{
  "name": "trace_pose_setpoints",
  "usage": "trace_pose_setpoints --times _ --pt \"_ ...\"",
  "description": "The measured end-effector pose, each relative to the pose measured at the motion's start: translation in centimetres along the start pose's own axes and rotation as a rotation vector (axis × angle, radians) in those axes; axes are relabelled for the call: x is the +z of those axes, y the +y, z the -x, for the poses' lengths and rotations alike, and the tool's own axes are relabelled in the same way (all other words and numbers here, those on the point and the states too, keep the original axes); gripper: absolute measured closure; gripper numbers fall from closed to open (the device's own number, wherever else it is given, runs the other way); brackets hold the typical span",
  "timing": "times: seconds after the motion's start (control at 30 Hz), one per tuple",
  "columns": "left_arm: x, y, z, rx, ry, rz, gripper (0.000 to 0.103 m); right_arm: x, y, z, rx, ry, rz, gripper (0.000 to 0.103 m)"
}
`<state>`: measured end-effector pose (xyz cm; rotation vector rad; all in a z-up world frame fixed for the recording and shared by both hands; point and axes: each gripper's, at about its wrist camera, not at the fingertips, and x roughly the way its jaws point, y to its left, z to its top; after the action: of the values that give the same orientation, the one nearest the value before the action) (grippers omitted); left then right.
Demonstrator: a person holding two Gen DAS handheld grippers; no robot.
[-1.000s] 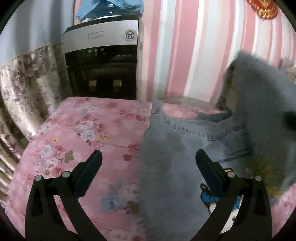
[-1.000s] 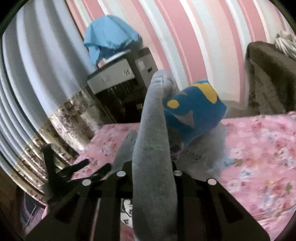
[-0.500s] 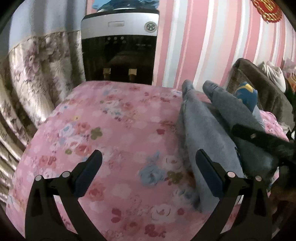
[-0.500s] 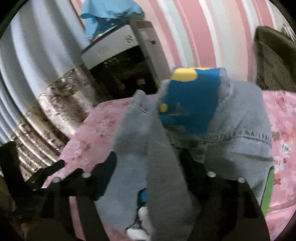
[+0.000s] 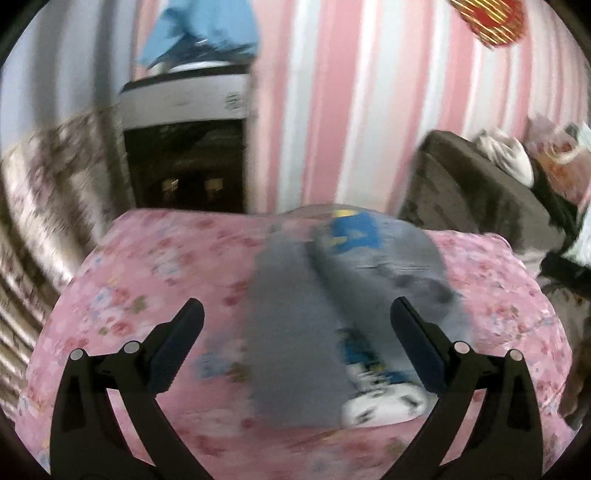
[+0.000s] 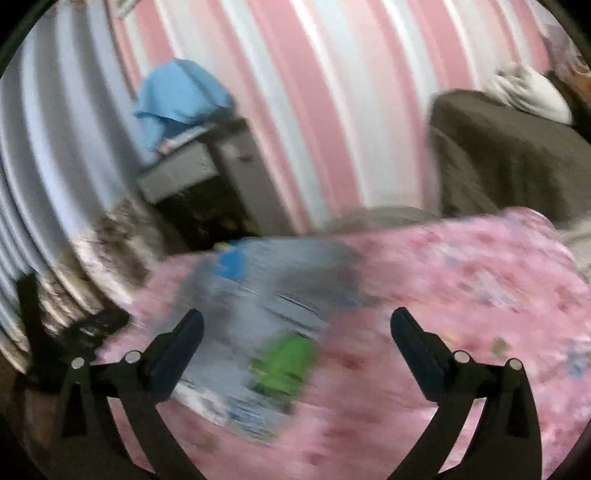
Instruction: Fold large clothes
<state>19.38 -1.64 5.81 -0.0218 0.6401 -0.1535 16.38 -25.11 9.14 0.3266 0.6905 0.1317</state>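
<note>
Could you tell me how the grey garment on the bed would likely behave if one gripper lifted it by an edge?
The grey garment lies in soft folds, so it would probably flop and unfold. Its thick seams suggest moderate weight.

A: What stood behind the bed?

B: A wall [image 5: 325, 110] papered in pink and white vertical stripes. Against it was a water dispenser [image 5: 188, 147] with a dark recess, and a blue cloth [image 5: 201, 35] lay on top of it.

A: And to the sides?

B: A floral curtain [image 5: 40, 206] hung at the left. At the right sat a dark brown sofa [image 6: 509, 162] with a white bundle [image 6: 528, 92] on its back. A red ornament [image 5: 487, 16] hung high on the wall.

A: The bed itself?

B: Covered in a pink floral sheet [image 5: 147, 266]. Both views were blurred.
</note>
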Motion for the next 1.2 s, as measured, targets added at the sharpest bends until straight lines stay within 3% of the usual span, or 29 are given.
trace_pose_setpoints --times 0.07,0.2,0.37,0.4,0.43,0.53,0.6,0.73,0.83,0.97,1.07,1.2 --pt "0.3 -3.0 -0.6 -0.032 0.011 -0.027 0.003 -1.3 -2.2 -1.2 -0.095 0.069 0.019 0.002" --pt "0.6 -7.4 -2.2 -0.056 0.042 -0.065 0.003 -2.7 -4.2 -1.0 -0.102 0.082 0.022 0.002" --pt "-0.6 -11.2 -6.8 0.024 0.107 -0.199 0.007 -2.9 -4.8 -1.0 -0.064 0.082 -0.007 0.002" --pt "-0.9 -11.4 -7.3 0.026 0.111 -0.223 0.033 -2.9 -4.8 -0.9 -0.059 0.083 -0.006 0.002" --pt "-1.3 -11.6 -7.9 0.065 0.118 -0.26 0.066 -2.8 -4.6 -1.0 -0.057 0.086 -0.001 0.002" --pt "-1.1 -9.6 -7.4 0.014 0.111 -0.202 0.08 -2.9 -3.4 -1.2 -0.041 0.089 0.002 0.002" --pt "-0.8 -8.3 -6.3 0.015 0.084 -0.197 0.082 -2.7 -2.1 -1.5 -0.023 0.087 -0.003 0.002" --pt "0.2 -6.2 -1.9 0.082 -0.048 -0.219 0.083 -1.8 3.3 -2.3 0.061 0.066 0.067 0.002" --pt "0.6 -3.8 0.5 0.103 -0.088 -0.208 0.083 -1.7 7.6 -4.3 0.047 0.083 0.163 0.002" --pt "-1.0 -0.2 0.4 0.124 -0.087 -0.155 0.08 -3.3 10.8 -8.0 0.037 0.148 0.213 0.002" --pt "-3.2 2.6 -1.5 0.124 -0.035 -0.078 0.078 -5.1 12.1 -10.2 0.005 0.186 0.267 0.002" --pt "-5.6 3.1 -3.5 0.143 -0.004 -0.094 0.075 -7.0 12.5 -12.2 -0.039 0.215 0.299 0.002"
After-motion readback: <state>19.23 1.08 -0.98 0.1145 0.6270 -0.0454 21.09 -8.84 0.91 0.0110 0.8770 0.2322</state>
